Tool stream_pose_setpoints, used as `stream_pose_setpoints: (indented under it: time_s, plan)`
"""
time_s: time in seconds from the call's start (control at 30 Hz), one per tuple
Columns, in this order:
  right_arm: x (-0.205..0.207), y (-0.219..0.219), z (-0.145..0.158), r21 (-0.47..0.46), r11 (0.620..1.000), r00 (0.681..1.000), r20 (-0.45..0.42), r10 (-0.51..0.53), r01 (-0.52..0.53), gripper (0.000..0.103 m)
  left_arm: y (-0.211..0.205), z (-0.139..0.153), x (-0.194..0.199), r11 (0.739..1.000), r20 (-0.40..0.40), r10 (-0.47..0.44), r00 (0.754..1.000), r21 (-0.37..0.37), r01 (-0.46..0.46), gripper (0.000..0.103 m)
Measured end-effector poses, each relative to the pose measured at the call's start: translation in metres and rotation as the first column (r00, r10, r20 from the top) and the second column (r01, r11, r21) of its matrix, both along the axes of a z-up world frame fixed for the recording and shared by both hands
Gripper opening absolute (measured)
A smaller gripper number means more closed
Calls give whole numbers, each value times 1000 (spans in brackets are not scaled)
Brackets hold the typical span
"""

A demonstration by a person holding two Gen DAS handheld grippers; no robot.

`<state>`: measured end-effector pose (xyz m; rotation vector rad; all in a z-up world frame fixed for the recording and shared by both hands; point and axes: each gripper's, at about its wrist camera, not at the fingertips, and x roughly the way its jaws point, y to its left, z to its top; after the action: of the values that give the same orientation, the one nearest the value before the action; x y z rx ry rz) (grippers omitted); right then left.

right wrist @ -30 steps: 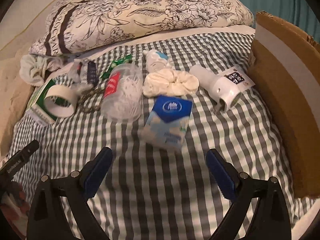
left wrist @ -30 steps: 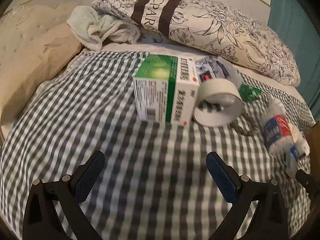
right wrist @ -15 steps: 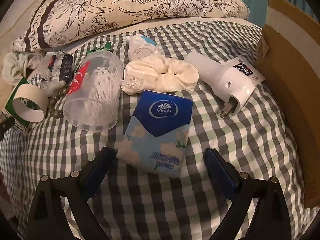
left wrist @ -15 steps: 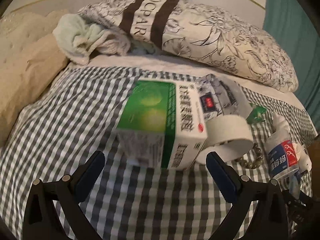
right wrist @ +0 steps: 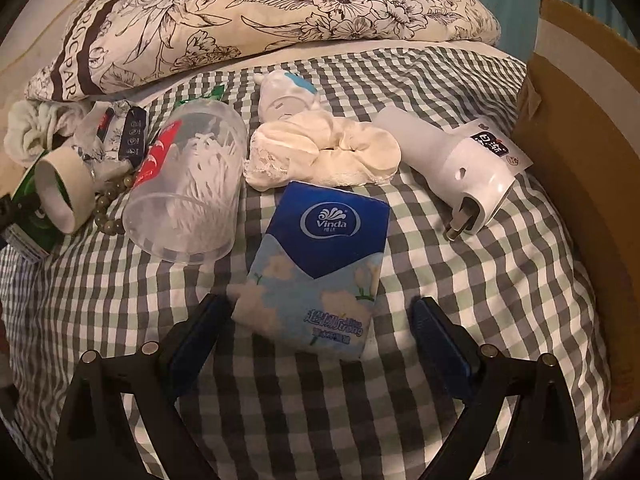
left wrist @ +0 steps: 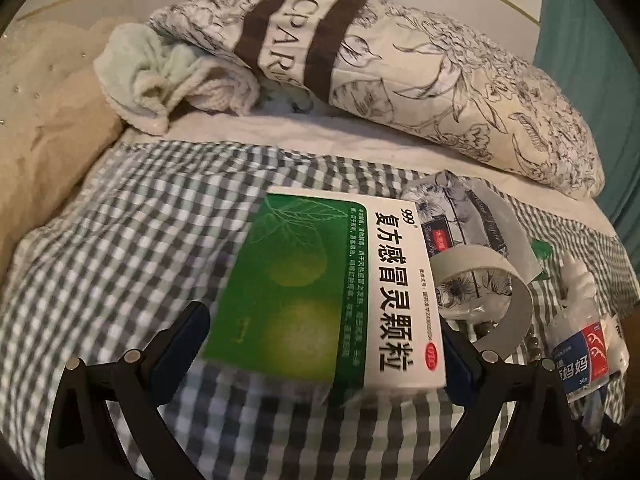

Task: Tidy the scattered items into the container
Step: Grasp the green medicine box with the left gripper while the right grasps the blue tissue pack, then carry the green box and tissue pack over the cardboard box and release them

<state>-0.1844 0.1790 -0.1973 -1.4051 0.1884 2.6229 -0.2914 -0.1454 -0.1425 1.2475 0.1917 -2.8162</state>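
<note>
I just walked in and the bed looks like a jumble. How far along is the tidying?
Barely begun. Nothing visibly sits in the cardboard box yet. In hand: the open left gripper straddles the green medicine box, and the open right gripper straddles the Vinda tissue pack, neither gripped yet. Left on the bed: cotton swab tub, white scrunchie, plug-in device, tape roll, bead bracelet.

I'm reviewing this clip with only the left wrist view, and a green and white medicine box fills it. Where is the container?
Observer: The right wrist view shows a cardboard box standing at the right edge of the checked cover.
Operator: What is the right gripper near?
Observer: The right gripper is open, fingers either side of a blue tissue pack.
Operator: Anything between them?
Observer: A white plug-in device lies between pack and box.
</note>
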Motion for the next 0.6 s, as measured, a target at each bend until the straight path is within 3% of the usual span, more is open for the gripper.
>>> stream_pose_setpoints:
  time_s: [0.03,0.07,0.13,0.2,0.27,0.6]
  plan:
    - [0,0,0,1,1000,1000,1,2,-2,96,1,-1,1,1000,-12,-8,1000,-1,8,84]
    - [0,1,0,-1,1000,1000,0,3,-3,96,3,-2,1,1000,-17,-15,1000,-5,15,78]
    - [0,2,1,-6,1000,1000,-1,16,-16,93,5,-1,5,1000,-32,-18,999,-19,17,78]
    - [0,4,3,3,1000,1000,-11,25,-25,80,7,4,8,999,-44,-22,999,-33,21,78]
    - [1,4,7,10,999,999,-16,51,-51,54,6,9,15,999,-52,-18,998,-44,16,78]
    - [24,-3,30,14,994,994,-22,111,-110,54,12,43,78,995,-78,-32,996,-100,24,78]
